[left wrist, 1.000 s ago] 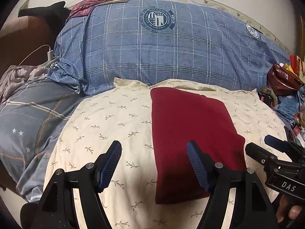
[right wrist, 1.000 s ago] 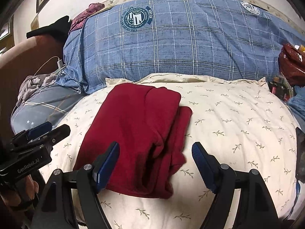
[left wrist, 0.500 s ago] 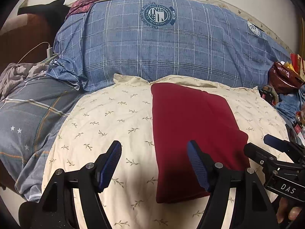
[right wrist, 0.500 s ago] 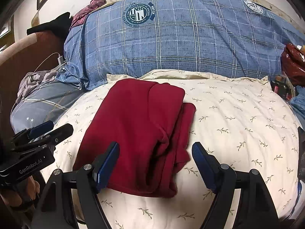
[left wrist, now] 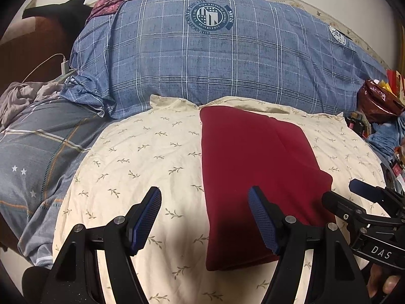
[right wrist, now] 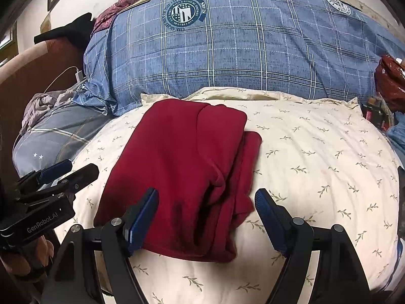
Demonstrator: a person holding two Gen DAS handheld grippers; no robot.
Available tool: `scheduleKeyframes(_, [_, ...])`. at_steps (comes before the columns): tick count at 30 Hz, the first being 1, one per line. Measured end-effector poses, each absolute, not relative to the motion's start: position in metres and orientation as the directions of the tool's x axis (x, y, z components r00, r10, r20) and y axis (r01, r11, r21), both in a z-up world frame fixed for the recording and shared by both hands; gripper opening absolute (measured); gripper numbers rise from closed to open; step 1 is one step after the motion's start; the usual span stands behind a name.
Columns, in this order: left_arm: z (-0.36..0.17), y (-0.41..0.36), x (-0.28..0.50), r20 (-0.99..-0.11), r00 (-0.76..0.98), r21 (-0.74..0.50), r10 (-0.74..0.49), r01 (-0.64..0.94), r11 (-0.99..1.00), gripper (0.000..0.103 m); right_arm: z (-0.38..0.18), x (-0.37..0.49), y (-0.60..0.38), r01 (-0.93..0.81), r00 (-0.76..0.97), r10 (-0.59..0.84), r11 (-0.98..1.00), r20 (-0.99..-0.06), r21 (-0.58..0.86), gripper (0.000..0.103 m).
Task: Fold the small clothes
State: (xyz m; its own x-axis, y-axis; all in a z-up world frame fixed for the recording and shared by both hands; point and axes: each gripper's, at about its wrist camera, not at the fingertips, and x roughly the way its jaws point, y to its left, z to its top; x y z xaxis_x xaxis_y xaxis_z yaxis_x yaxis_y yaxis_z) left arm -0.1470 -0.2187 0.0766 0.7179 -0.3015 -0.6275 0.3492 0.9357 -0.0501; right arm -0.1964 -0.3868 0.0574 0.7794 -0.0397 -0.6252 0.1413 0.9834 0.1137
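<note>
A dark red garment [left wrist: 253, 167] [right wrist: 182, 172] lies folded into a long rectangle on a cream leaf-print pillow [left wrist: 141, 162] [right wrist: 316, 157]. In the right wrist view its right edge shows bunched, uneven layers. My left gripper [left wrist: 205, 220] hovers open above the pillow at the garment's left edge, nothing between its blue pads. My right gripper [right wrist: 206, 217] is open too, held above the garment's near end. Each view catches the other gripper at its side: the right gripper [left wrist: 367, 217] and the left gripper [right wrist: 50, 185], each held by a hand.
A big blue plaid pillow [left wrist: 215, 58] stands behind the cream one. A grey plaid blanket [left wrist: 38, 157] and crumpled grey cloth [left wrist: 22, 96] lie left, with a white charger cable [left wrist: 58, 60]. A dark red shiny bag [left wrist: 379, 98] and clutter sit at the right.
Both grippers shifted only slightly, so the pillows and garment sit a little lower in both views. The garment lies unchanged and both jaws stay as wide.
</note>
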Motion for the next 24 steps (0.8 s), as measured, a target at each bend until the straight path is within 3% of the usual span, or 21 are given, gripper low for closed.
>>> scheduleKeyframes(24, [0.0668, -0.2268, -0.1374, -0.652, 0.700, -0.048, -0.293, 0.347, 0.936, 0.071, 0.0494, -0.1883, -0.3840, 0.133, 0.759, -0.025, 0.984, -0.650, 0.118, 0.080])
